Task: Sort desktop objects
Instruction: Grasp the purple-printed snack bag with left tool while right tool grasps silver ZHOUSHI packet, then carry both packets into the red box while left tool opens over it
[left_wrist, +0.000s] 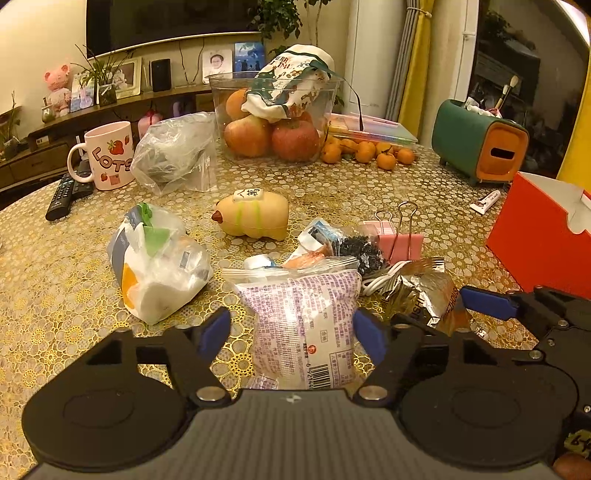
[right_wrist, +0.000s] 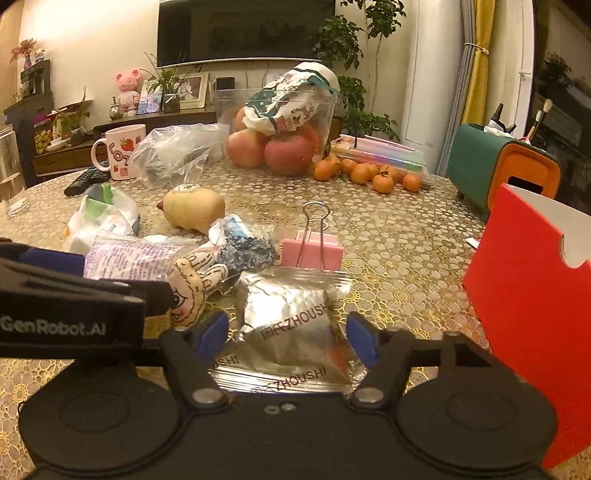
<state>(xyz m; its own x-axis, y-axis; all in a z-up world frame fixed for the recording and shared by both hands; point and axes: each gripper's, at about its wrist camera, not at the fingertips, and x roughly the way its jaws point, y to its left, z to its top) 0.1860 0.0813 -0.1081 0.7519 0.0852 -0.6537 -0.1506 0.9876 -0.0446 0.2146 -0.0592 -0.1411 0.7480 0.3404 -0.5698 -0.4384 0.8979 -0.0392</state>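
On the gold-patterned table (left_wrist: 369, 184), far beyond both tongs, a clear tub (left_wrist: 275, 114) holds apples under a printed cloth. The left gripper (left_wrist: 291, 334) is spread around a purple-printed packet (left_wrist: 303, 325); the right gripper (right_wrist: 284, 338) is spread around a crinkled silver pouch (right_wrist: 291, 325).

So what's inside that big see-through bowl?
The clear bowl holds red apples, an orange and a printed cloth bag sitting on top. The bag covers whatever fruit lies beneath it and behind.
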